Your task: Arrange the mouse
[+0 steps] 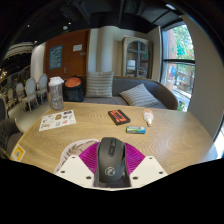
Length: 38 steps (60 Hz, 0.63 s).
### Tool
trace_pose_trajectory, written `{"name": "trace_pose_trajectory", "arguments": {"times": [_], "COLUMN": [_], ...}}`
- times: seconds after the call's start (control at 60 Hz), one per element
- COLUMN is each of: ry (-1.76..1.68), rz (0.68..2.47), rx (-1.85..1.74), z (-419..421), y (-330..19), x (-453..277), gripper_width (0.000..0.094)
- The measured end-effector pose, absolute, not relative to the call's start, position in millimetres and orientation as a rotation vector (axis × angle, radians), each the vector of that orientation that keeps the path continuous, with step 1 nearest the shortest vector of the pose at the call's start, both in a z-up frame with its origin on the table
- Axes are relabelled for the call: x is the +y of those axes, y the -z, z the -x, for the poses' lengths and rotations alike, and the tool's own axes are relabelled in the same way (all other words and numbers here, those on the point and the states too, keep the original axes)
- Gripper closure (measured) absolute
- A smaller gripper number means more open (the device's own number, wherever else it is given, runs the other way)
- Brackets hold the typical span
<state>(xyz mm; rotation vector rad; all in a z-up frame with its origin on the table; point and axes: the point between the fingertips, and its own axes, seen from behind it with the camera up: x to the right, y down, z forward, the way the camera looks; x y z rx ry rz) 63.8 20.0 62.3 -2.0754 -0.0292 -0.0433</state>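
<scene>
The single wide-angle view rides on the hand-held gripper (112,168), close above a round light wooden table (170,130), and faces forward along the two fingers across the tabletop toward a grey cushioned sofa (125,92) and a bright window (182,55) far right.

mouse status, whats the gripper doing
Gripper shut on mouse, pink pads either side. Mouse over wooden table. Phone and remote lie beyond, not in the way.
</scene>
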Motion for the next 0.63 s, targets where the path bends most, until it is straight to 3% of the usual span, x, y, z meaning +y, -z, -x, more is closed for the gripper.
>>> {"name": "trace_pose_trajectory", "arguments": {"times": [0.2,0.333,0.367,0.433,0.467,0.633], "ry": [0.119,0.107,0.07,0.012,0.004,-0.044], "rz": [2.189,2.214,2.22,2.188,2.175,2.116], "rx": [-0.056,-0.086,-0.095,-0.098,-0.108,-0.159], "z": [-36,-33,-30,-28,-29,-35], "y": [1,7,6,-4,-10,-35], "x": [20,17,15,10,4,-55], "gripper_width": [0.0558,0.045,0.0357,0.0058,0.0101,0.0084]}}
